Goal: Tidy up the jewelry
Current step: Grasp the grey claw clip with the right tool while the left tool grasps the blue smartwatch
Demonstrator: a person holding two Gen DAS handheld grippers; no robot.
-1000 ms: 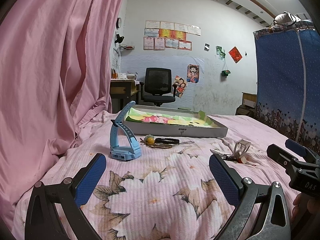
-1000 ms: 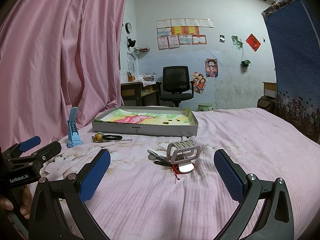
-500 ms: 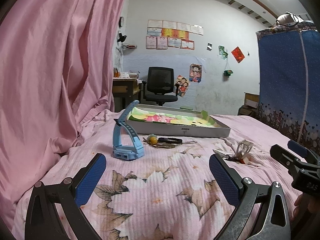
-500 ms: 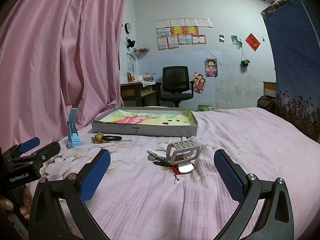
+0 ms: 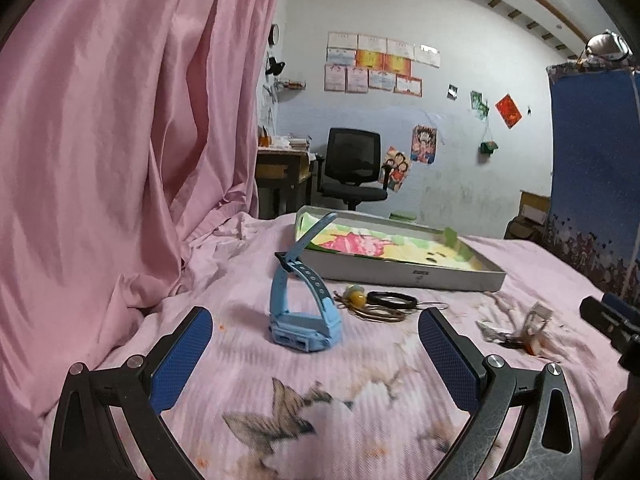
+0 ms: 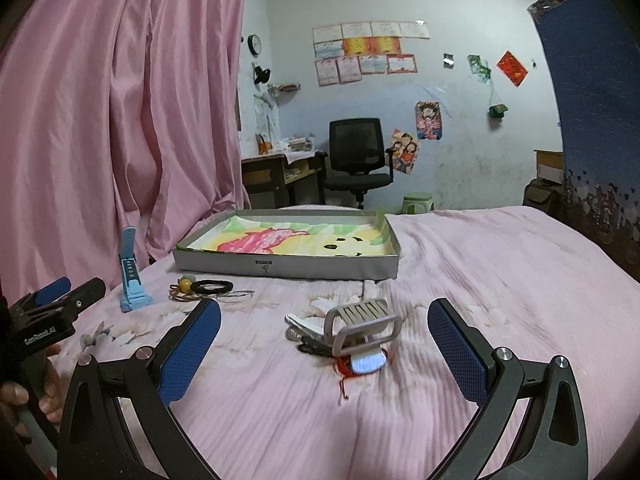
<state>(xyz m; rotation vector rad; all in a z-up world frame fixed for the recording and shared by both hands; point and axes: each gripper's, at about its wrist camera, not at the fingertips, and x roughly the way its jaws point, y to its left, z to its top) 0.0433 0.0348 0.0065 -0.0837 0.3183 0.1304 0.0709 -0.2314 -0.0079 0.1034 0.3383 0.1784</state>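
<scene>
Left wrist view, blue watch (image 5: 305, 312) just ahead of open left gripper (image 5: 316, 344)

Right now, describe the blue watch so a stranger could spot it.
On the pink bed, find the shallow grey tray. Left of its front corner stands the blue watch, strap looped upright, unlike the flat cords beside it.
</scene>
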